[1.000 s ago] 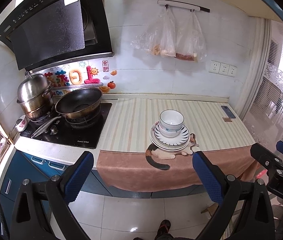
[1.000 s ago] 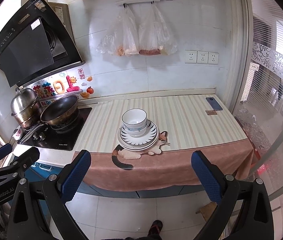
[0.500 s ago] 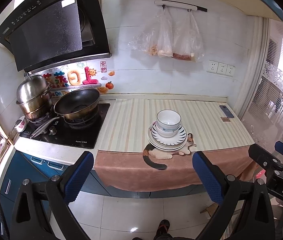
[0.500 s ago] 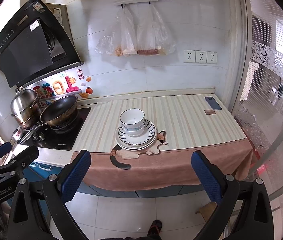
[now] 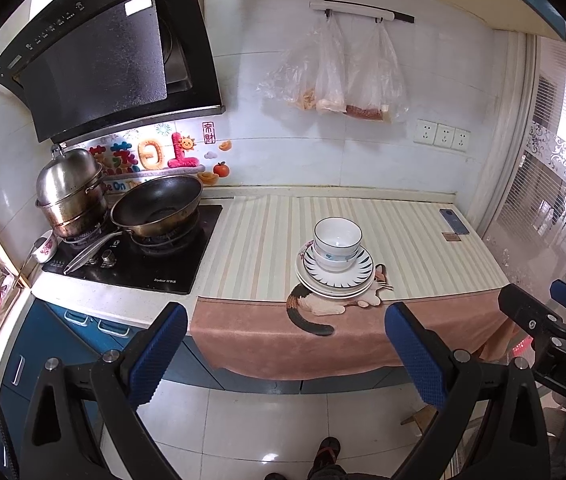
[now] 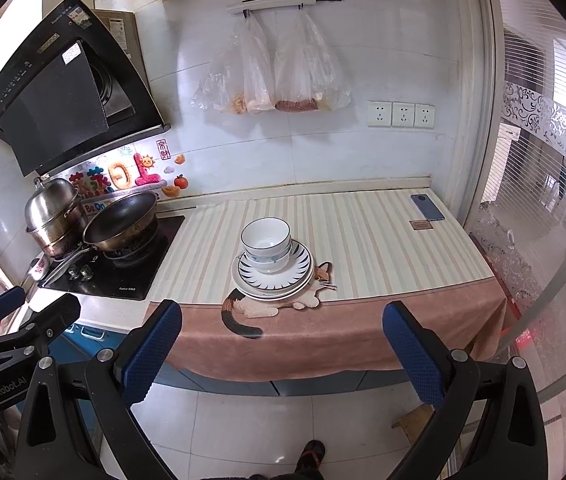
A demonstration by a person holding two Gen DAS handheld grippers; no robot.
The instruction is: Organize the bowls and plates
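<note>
Stacked white bowls (image 5: pixel 337 243) sit on a stack of plates (image 5: pixel 337 278) with a dark ray pattern, near the front edge of the striped counter; the bowls (image 6: pixel 266 243) and plates (image 6: pixel 273 278) also show in the right wrist view. My left gripper (image 5: pixel 285 354) is open and empty, held over the floor well in front of the counter. My right gripper (image 6: pixel 281 350) is open and empty, likewise back from the counter. Each gripper shows at the edge of the other's view.
A stove (image 5: pixel 139 254) at the left holds a black wok (image 5: pixel 157 208) and a steel pot (image 5: pixel 71 194). A phone (image 5: pixel 454 222) lies at the counter's far right. A pink cloth with a cat (image 5: pixel 323 312) hangs over the front edge. Bags (image 5: pixel 339 76) hang on the wall.
Both grippers have drawn back slightly from the counter; the dish stack looks a little smaller and shifted left. Nothing on the counter has moved.
</note>
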